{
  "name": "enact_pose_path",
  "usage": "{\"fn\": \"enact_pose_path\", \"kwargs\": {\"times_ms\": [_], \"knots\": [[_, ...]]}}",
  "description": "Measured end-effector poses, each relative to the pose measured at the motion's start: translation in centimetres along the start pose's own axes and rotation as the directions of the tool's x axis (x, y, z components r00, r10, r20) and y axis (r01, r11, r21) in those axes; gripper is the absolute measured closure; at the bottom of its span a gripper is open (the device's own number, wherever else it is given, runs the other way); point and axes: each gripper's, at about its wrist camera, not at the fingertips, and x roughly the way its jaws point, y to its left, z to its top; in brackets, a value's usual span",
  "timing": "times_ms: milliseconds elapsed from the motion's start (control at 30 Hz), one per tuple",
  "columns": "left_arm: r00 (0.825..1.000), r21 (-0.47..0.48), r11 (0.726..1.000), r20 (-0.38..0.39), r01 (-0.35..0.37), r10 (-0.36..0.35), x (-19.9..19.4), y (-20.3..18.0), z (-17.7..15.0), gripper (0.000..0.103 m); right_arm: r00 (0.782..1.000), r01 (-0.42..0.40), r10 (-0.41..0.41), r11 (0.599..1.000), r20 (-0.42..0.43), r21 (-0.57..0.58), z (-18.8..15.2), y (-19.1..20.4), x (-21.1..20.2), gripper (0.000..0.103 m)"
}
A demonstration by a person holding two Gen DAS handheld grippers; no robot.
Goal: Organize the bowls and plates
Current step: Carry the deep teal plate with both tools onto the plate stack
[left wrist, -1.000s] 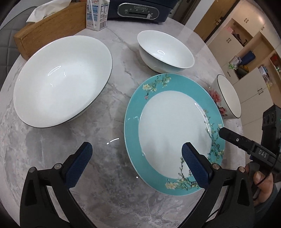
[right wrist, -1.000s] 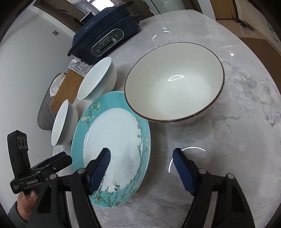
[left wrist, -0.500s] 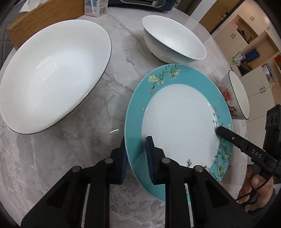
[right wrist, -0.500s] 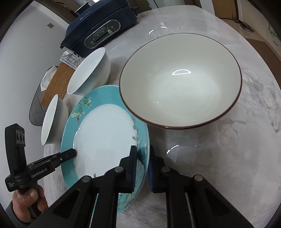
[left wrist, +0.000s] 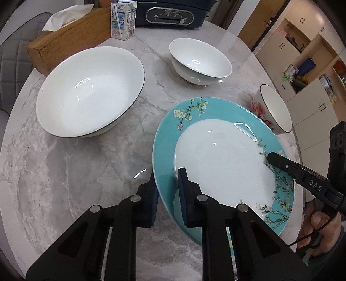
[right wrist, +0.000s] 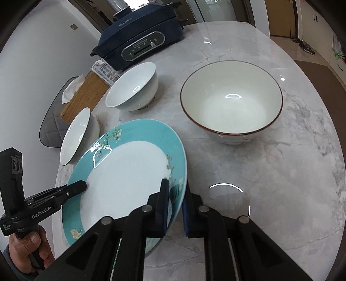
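Both grippers now clamp the plate

A second ago both stood wide; now the left gripper (left wrist: pixel 167 192) and right gripper (right wrist: pixel 174 205) pinch opposite rims of the one teal plate (left wrist: pixel 218 164), tilted. Beyond them stand four bowls: large white bowl (left wrist: pixel 90 93), cream bowl (right wrist: pixel 231 103), small white bowl (left wrist: pixel 200 60), flowered bowl (left wrist: pixel 273 108).

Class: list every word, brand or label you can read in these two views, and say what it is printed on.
"DAS": right gripper, on its finger.
"GenRobot.AI": left gripper, on its body.
"BUICK": lid of the blue cooker.
Milk carton: print too small to read.
Cooker's control panel: too small to read.
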Motion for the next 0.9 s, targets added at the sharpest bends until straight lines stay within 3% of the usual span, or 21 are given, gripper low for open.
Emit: {"fn": "enact_pose_path", "kwargs": {"times_ms": [167, 300, 500, 733, 900], "knots": [[0.999, -0.001, 1.000, 0.039, 0.026, -0.026, -3.8, -0.4, -2.5, 0.088, 0.999, -0.018, 0.019, 1.000, 0.038, -0.024, -1.9, 1.5, -3.5, 0.090], [0.997, 0.007, 0.999, 0.071, 0.042, -0.043, -8.2, 0.3, -6.4, 0.088, 0.997, -0.028, 0.032, 0.997, 0.069, -0.066, -5.0, 3.2, -7.2, 0.090], [0.996, -0.005, 0.998, 0.062, 0.059, -0.059, -11.9, 1.0, -13.4, 0.088, 0.997, -0.023, 0.032, 0.993, 0.074, -0.117, -11.3, 5.7, -10.6, 0.089], [0.999, -0.013, 0.999, 0.014, 0.048, -0.048, -12.8, 1.6, -22.0, 0.088, 0.999, -0.021, 0.024, 0.992, 0.026, -0.127, -19.1, 6.2, -11.1, 0.088], [0.999, 0.009, 0.999, -0.013, 0.035, -0.035, -12.3, 1.5, -25.9, 0.088, 1.000, 0.001, -0.001, 0.991, 0.003, -0.132, -23.0, 6.0, -10.6, 0.088]]}}
